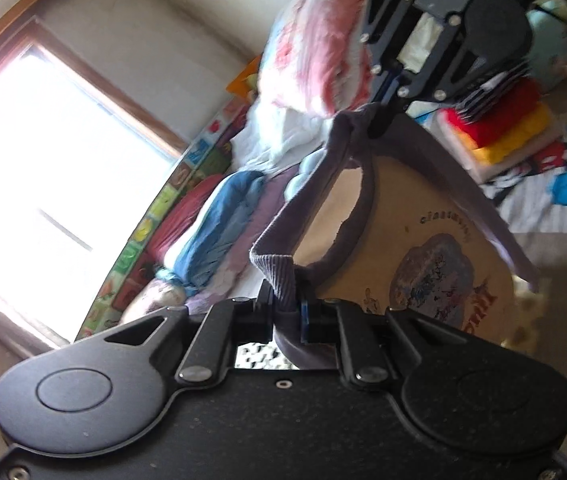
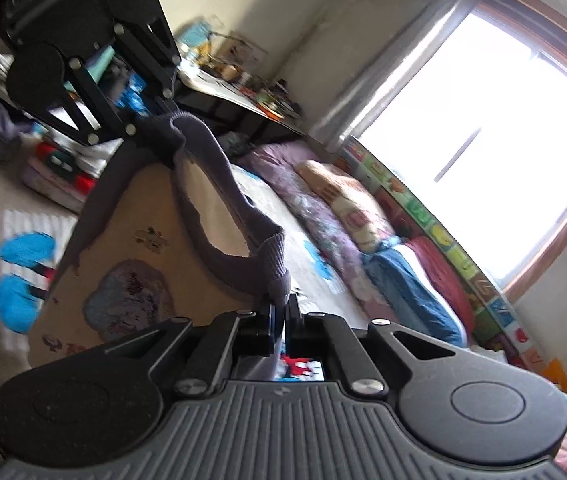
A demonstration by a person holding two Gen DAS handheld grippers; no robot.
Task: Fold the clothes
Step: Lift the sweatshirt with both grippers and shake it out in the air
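A tan shirt (image 1: 423,216) with grey ribbed trim at the neck and grey sleeves hangs stretched in the air between the two grippers, above the bed (image 2: 279,216). Its cloth looks soft and matte, with a faded cloud-shaped print on the chest and a curved neckline that gapes open. The left gripper (image 1: 289,312) has its fingers clenched on the ribbed grey edge at one shoulder; the right gripper (image 2: 281,312) is clamped the same way on the other shoulder, the fabric bunched into a thick fold between its fingers. Each camera also shows the other gripper at the far end of the shirt, black and angular with round hinge plates. Behind the shirt, the left view shows a rumpled pink-and-white blanket (image 1: 323,52), a blue garment (image 1: 219,224) and a stack of folded red and yellow clothes (image 1: 499,128) on a sheet with a cartoon mouse pattern. The right view shows what the left does not: a dark table (image 2: 243,108) crowded with small things against the wall, a grey curtain (image 2: 395,68) and a floral pillow (image 2: 347,204). Both views show a bright window (image 2: 483,140) and a colourful picture-block border (image 1: 155,216) along the bed's edge. The hanging shirt hides much of the bed in both views.
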